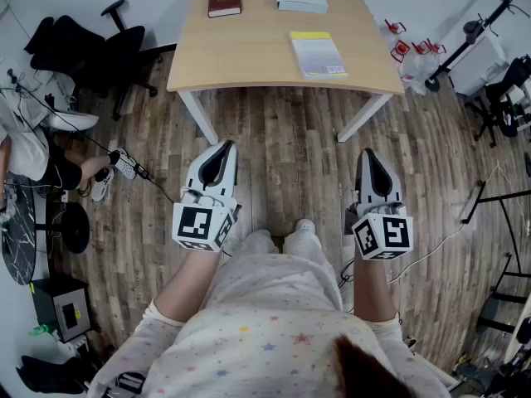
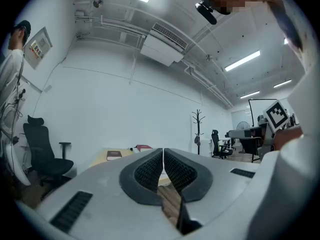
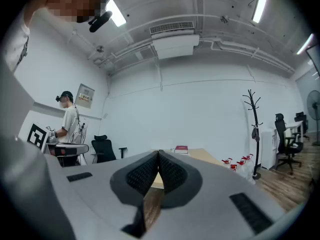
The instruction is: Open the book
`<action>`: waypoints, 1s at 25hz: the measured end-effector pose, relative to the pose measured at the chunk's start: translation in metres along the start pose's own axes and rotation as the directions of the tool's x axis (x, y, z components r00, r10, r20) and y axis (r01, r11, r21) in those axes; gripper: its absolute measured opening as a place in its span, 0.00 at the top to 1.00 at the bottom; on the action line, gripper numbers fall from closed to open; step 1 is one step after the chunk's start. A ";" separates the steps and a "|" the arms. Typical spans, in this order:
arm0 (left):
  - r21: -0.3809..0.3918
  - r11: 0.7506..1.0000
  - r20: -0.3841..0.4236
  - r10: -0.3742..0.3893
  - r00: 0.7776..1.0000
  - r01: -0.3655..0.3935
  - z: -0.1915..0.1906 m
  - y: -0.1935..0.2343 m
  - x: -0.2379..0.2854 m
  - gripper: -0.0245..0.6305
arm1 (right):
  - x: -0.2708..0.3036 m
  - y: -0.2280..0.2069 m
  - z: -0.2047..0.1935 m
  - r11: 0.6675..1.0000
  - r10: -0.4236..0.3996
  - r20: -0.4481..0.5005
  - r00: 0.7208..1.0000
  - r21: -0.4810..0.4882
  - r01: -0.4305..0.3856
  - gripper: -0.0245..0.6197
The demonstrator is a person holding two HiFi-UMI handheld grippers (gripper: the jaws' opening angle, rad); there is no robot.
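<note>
Yellow-and-white closed book (image 1: 318,53) lies flat on the pale wooden table (image 1: 249,65), well ahead of both tongs and nearer the right gripper (image 1: 371,162). A dark red hardback (image 1: 224,1) lies farther off, ahead of the left gripper (image 1: 219,157). Both grippers hang over the wood-plank floor (image 1: 282,156), each with its jaws pressed together on nothing.

No lettering legible, gilt print on dark red book (image 1: 225,1) too small, print on yellow-topped book (image 1: 318,54) unreadable, wall notice (image 2: 38,47) blurred
</note>
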State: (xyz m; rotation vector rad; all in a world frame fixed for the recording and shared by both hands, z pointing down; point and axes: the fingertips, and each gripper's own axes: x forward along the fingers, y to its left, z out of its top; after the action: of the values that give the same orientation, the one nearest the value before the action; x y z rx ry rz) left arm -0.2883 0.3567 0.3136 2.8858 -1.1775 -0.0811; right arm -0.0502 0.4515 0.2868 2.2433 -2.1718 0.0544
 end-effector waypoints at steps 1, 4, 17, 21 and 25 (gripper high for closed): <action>0.000 1.000 0.003 0.000 1.000 0.000 0.001 0.001 -0.001 0.94 | 0.000 0.001 0.001 1.000 0.001 0.000 1.000 0.002 -0.001 0.96; 0.001 1.000 0.011 0.001 1.000 -0.001 0.006 0.003 -0.003 0.94 | 0.000 0.005 0.002 1.000 -0.001 0.002 1.000 0.014 0.001 0.96; -0.006 0.998 -0.002 0.061 0.998 -0.061 0.008 0.031 -0.002 0.75 | 0.023 0.013 -0.001 0.996 -0.003 0.000 1.000 0.091 0.003 0.67; -0.007 0.996 -0.030 0.087 0.996 -0.087 0.006 0.042 0.008 0.59 | 0.036 0.012 -0.001 0.993 0.007 -0.001 1.000 0.114 -0.007 0.52; -0.011 0.992 -0.049 0.122 0.991 -0.123 0.002 0.052 0.022 0.56 | 0.053 0.004 -0.003 0.992 0.016 -0.016 1.000 0.127 -0.014 0.48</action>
State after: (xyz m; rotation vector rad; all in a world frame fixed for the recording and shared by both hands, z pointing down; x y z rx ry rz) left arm -0.3091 0.3044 0.3126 2.7791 -1.3365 -0.0173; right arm -0.0525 0.3984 0.2921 2.2811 -2.2369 0.2169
